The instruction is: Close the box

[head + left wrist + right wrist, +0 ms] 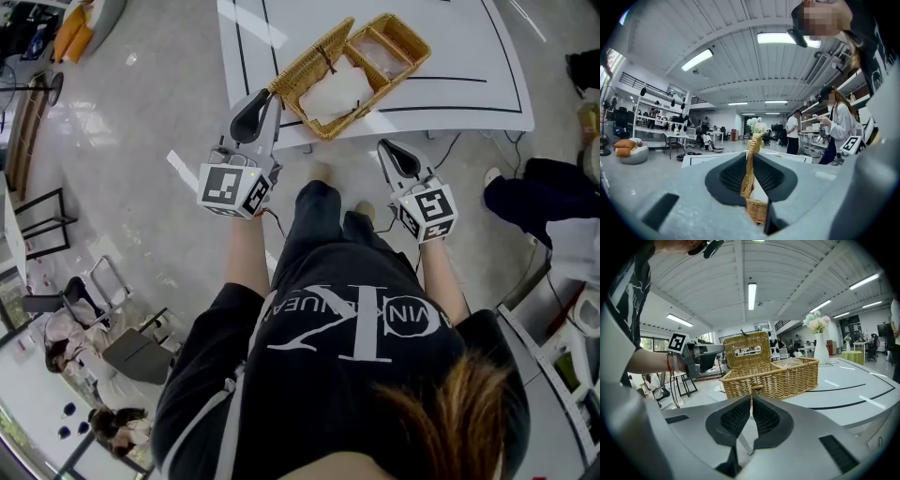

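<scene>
A wicker box (375, 58) stands open on the white table (469, 66), with pale cloth (333, 94) in its near compartment. Its lid (314, 52) stands raised on the left side. My left gripper (272, 94) is shut on the lid's outer edge. In the left gripper view the lid (758, 211) runs edge-on between the pads of my left gripper (751, 159). From the right gripper view I see the box (778, 378), the upright lid (747, 350) and the left gripper (705, 357) at its side. My right gripper (751, 399) is shut and empty, just short of the table's front edge (386, 148).
A white vase of flowers (819, 341) stands on the table (843, 390) behind the box. A person in dark clothes (530, 192) sits on the floor at the right. Chairs (131, 347) stand at the lower left. People (836, 126) stand by shelves beyond the table.
</scene>
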